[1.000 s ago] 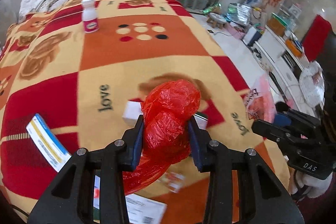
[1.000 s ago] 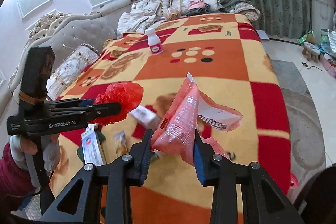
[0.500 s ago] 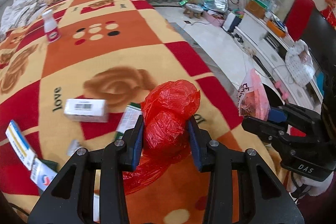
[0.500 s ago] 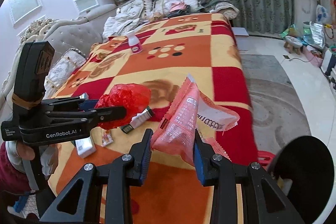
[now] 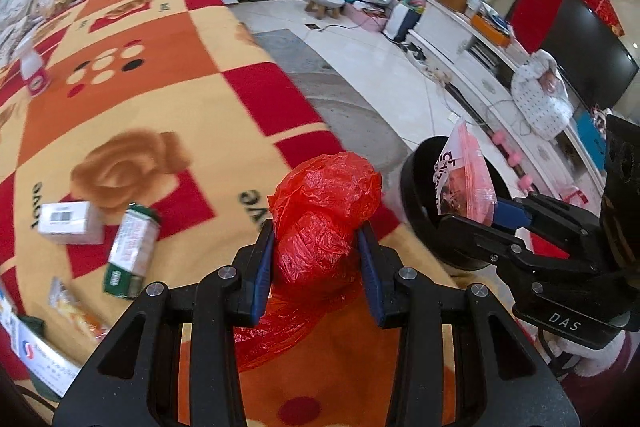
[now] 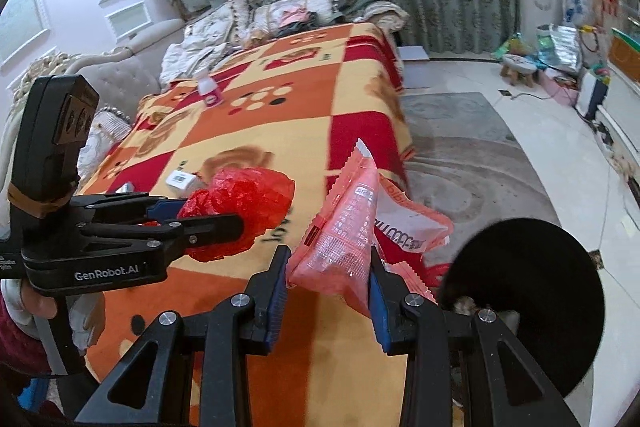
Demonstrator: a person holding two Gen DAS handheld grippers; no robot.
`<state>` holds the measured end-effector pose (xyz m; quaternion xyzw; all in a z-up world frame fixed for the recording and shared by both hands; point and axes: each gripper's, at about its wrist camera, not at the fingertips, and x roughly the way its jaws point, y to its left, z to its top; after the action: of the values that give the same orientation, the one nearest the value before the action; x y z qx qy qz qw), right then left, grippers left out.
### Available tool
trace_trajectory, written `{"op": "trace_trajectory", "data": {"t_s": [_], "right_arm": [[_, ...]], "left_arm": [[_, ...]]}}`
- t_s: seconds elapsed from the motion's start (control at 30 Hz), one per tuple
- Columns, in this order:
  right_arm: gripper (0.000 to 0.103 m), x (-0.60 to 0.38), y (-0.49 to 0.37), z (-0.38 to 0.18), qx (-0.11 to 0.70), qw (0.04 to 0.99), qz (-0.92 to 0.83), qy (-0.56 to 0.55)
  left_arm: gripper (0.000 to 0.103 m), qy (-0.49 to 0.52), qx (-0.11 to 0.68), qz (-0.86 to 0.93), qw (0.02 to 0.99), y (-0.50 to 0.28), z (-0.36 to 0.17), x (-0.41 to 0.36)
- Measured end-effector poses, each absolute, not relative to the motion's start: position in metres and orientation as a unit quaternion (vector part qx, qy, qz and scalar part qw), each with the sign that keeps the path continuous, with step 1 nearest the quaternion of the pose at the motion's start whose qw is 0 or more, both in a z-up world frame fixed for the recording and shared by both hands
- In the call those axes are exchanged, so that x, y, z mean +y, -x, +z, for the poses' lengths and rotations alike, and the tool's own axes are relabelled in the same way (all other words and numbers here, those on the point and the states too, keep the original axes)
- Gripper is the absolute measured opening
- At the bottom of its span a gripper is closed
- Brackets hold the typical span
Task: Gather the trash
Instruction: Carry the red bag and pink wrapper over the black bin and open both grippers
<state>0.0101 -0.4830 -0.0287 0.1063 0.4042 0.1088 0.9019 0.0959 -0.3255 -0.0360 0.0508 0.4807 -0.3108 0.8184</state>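
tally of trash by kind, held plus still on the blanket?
Plastic bags: 1, red bag in left tool
Snack wrappers: 2, pink wrapper in right tool; small wrapper on blanket
Boxes: 3, white box, green-and-white box, blue-and-white box
Bottles: 1, white bottle
Total: 7

- The left gripper point(image 6: 236, 223) bore "GenRobot.AI" on its body.
- The right gripper point(image 5: 464, 223) carried "DAS".
- The blanket point(image 5: 152, 67) showed "love" printed in dark letters.
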Motion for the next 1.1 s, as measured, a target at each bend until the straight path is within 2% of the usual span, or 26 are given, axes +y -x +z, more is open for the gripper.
{"op": "trace_trajectory", "data": {"t_s": [1.1], "right_arm": [[0.034,-0.573,0.017,-0.061,0.431,0.891,0.018,-0.137]], "left_arm": [[0.037,-0.067,0.504,-0.362,0.781,-0.087,-0.057,-0.417]]}}
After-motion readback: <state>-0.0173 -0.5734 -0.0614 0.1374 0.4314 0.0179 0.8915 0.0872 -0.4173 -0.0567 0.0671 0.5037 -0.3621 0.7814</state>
